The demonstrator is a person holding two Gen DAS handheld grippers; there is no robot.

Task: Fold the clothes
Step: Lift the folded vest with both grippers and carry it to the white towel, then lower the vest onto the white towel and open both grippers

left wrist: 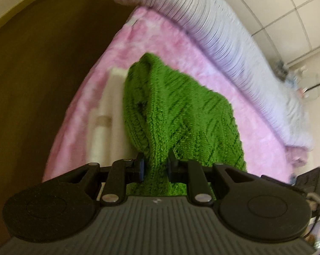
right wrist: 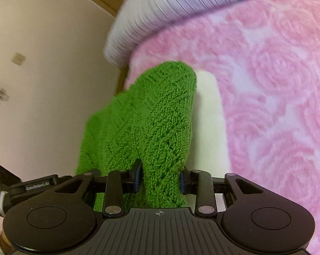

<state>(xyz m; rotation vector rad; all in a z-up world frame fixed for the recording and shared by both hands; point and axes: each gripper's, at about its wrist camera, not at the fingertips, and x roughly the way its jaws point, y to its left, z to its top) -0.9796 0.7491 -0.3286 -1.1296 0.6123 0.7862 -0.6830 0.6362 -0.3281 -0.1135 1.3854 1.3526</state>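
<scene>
A pink rose-patterned blanket [right wrist: 276, 97] covers the bed, with a striped grey-white quilt [left wrist: 213, 27] along its far edge and cream walls beyond. The green knit garment [left wrist: 170, 114] hangs over the blanket, pinched by the left gripper [left wrist: 156, 165] and right gripper [right wrist: 160, 179]. A pale item [left wrist: 109, 106] beneath is blurred.

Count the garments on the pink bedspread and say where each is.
2. A green knit sweater is pinched by the left gripper and the right gripper; a cream garment lies beneath it. More may be hidden underneath.
</scene>
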